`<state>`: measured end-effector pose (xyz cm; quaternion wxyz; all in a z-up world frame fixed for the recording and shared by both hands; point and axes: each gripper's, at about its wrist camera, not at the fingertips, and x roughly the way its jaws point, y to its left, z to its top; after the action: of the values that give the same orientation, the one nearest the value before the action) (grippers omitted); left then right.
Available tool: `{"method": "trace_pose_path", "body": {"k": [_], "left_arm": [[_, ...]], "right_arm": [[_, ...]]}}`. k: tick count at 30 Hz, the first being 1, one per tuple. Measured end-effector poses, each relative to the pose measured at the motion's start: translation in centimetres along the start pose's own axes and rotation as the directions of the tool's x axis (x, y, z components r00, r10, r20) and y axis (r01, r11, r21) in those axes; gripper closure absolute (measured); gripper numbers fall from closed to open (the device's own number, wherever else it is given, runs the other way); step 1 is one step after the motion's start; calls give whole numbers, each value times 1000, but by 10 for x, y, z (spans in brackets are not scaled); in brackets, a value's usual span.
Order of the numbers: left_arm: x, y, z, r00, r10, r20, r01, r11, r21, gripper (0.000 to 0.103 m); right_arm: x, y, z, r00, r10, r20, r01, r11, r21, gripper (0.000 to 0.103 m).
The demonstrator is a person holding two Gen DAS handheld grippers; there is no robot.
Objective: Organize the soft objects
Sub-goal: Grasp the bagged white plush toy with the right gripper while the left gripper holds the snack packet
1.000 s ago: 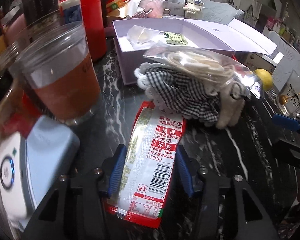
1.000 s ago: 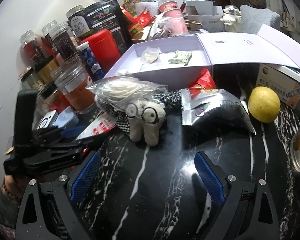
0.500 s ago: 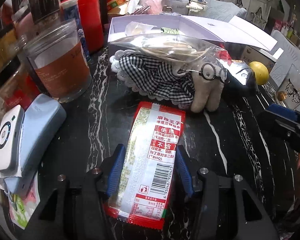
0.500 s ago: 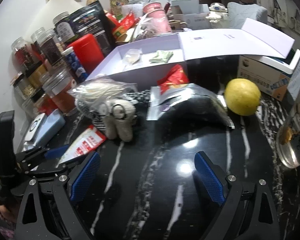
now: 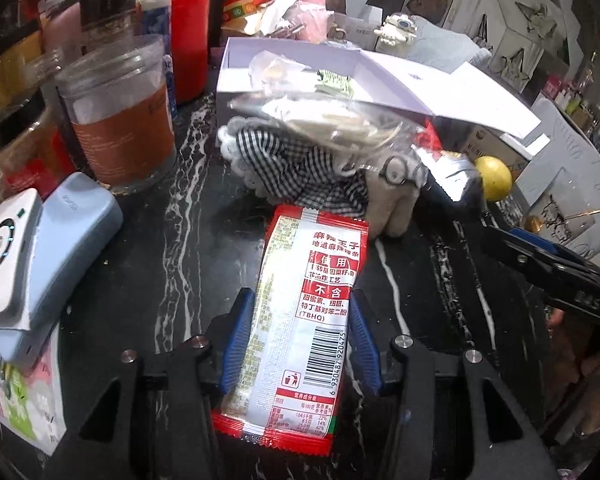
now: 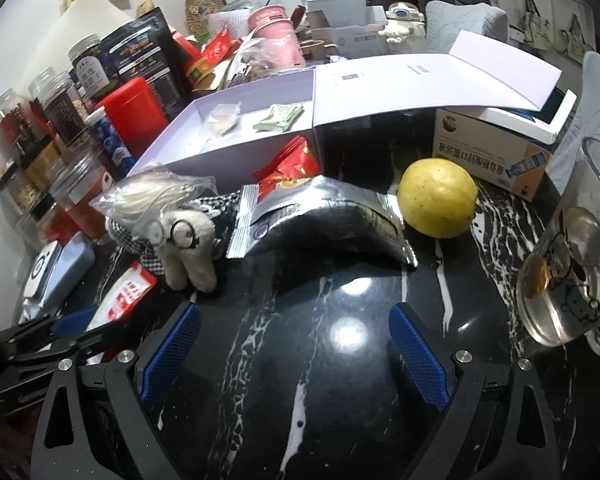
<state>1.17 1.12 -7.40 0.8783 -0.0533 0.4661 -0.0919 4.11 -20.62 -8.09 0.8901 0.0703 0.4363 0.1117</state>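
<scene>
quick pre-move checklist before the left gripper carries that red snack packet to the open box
1. Left gripper grip on red snack packet: ok, both blue pads press its sides; the jaws have just been closing.
2. Packet clear of the tabletop: cannot tell.
3. Room in the lavender box: ok, only two small packets inside.
4. Straight path to the box: not ok, the plush toy and clear bag lie between.
5. Right gripper: ok, open and empty.
</scene>
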Motion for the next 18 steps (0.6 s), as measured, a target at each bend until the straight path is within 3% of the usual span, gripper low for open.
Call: {"method": "trace_pose_path", "body": {"k": [6, 18], "left_arm": [[-20, 2, 4, 1000, -10, 17, 10, 1000, -15, 56], [-60, 21, 21, 990, 23, 136, -14, 998, -63, 56]], "right_arm": [[2, 15, 8, 999, 47, 13, -47, 998, -44, 7], [2, 66, 39, 986, 158, 60, -142, 967, -211, 7]]}}
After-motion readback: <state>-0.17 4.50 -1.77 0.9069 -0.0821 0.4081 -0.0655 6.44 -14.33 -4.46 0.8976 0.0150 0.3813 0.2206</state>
